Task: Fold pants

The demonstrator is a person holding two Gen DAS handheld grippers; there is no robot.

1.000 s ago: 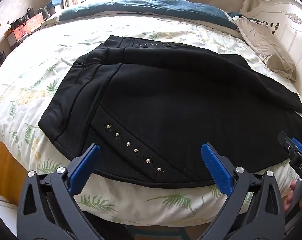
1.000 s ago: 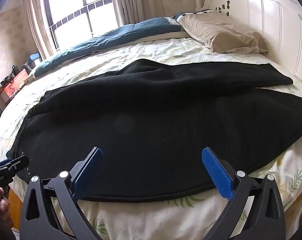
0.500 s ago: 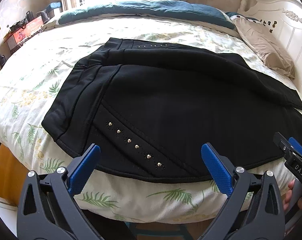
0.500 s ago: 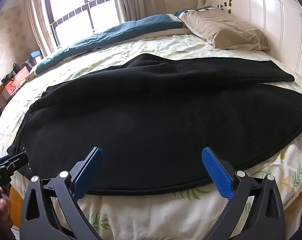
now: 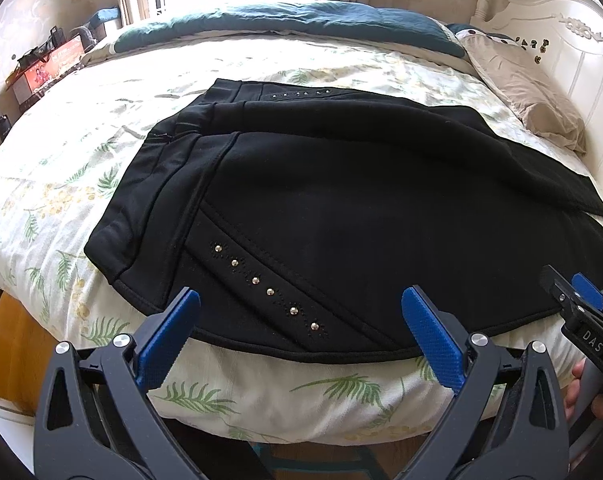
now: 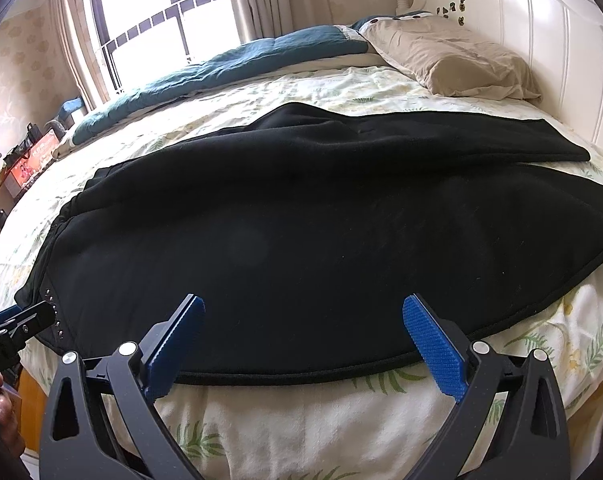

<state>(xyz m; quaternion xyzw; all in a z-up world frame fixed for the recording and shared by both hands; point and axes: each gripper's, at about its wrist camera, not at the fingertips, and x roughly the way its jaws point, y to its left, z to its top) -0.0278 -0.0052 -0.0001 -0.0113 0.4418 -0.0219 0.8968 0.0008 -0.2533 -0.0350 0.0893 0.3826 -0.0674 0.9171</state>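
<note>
Black pants [image 5: 341, 208] [image 6: 321, 232] lie flat across the bed, waistband at the left with a row of metal studs [image 5: 269, 292], legs running right toward the headboard. My left gripper [image 5: 301, 316] hovers open just off the near hem by the waist end, nothing between its blue pads. Over the near hem at mid-leg, my right gripper [image 6: 301, 320] is open too and holds nothing. Each gripper shows at the edge of the other's view, the right one [image 5: 581, 308] and the left one [image 6: 9, 332].
The bed [image 5: 261, 380] has a leaf-print cover, a teal quilt [image 5: 301, 20] at the far side and a beige pillow [image 6: 449, 64] by the white headboard [image 6: 541, 40]. A box and clutter [image 5: 41, 68] sit at far left. A hand [image 5: 581, 392] grips the right tool.
Both grippers have drawn back and risen a little from the bed edge, so the pants' near hem sits higher in each view. The pants have not moved; both stay open.
</note>
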